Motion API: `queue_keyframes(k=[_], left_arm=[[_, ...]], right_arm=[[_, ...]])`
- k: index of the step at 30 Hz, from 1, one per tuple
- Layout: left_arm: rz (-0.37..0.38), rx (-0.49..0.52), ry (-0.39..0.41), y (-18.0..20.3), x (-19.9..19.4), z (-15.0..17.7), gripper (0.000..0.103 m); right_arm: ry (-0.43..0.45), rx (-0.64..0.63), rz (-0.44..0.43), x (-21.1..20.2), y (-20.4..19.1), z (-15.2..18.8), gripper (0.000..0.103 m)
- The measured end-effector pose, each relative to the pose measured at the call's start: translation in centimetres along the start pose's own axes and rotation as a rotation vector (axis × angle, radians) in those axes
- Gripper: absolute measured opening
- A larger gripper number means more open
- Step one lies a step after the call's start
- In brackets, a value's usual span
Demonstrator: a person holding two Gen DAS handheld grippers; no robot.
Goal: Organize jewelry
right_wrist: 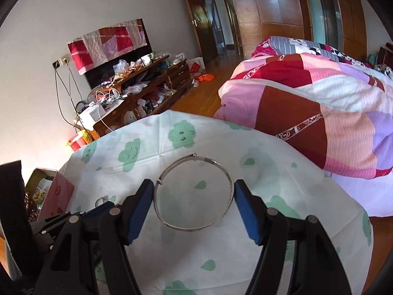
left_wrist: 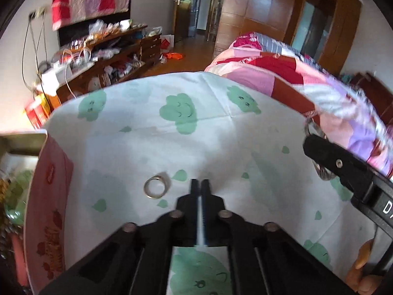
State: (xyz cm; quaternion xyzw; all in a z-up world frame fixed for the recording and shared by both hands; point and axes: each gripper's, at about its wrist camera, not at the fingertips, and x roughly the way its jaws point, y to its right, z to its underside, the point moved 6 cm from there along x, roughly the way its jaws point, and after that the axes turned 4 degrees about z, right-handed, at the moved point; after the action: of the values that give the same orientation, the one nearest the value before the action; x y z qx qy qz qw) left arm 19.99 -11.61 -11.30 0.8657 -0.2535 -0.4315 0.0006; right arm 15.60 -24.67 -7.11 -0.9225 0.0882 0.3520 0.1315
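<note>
A small gold ring (left_wrist: 156, 187) lies flat on the white cloth with green clouds (left_wrist: 221, 135). My left gripper (left_wrist: 201, 184) is shut with nothing between its fingers, its tips just right of the ring and apart from it. In the right wrist view, a large silver bangle (right_wrist: 194, 229) hangs between the blue pads (right_wrist: 137, 211), which press on its two sides. My right gripper (right_wrist: 194, 184) is shut on it above the cloth (right_wrist: 270, 172). In the left wrist view the right gripper's finger (left_wrist: 326, 154) shows at the right edge, with part of the bangle (left_wrist: 324, 173) behind it.
A pink box with strawberry print (left_wrist: 51, 209) stands at the table's left edge, also seen in the right wrist view (right_wrist: 57, 191), with an open tin (right_wrist: 41, 179) beside it. A bed with a patchwork quilt (right_wrist: 307, 98) borders the right side. A cluttered wooden cabinet (right_wrist: 137, 91) stands behind.
</note>
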Motion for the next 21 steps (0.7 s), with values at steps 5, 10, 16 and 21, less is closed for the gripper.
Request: queue_keyframes(k=[5, 10, 16, 21], left_arm=[[-0.013, 0.020, 0.052, 0.6, -1.2, -0.2, 0.000], [-0.031, 0.089, 0.168, 2.1, -4.7, -0.2, 0.000], [-0.019, 0.074, 0.225, 0.7, -8.1, -0.4, 0.000], [-0.025, 0.058, 0.235, 0.1, -8.8, -0.5, 0.000]], right_arm=[[0.025, -0.015, -0.002, -0.5, -0.3, -0.3, 0.070], [0.059, -0.021, 0.004, -1.1, -0.3, -0.6, 0.070], [0.097, -0.035, 0.017, -1.6, -0.5, -1.0, 0.070], [0.093, -0.048, 0.017, -1.4, -0.8, -0.9, 0.070]])
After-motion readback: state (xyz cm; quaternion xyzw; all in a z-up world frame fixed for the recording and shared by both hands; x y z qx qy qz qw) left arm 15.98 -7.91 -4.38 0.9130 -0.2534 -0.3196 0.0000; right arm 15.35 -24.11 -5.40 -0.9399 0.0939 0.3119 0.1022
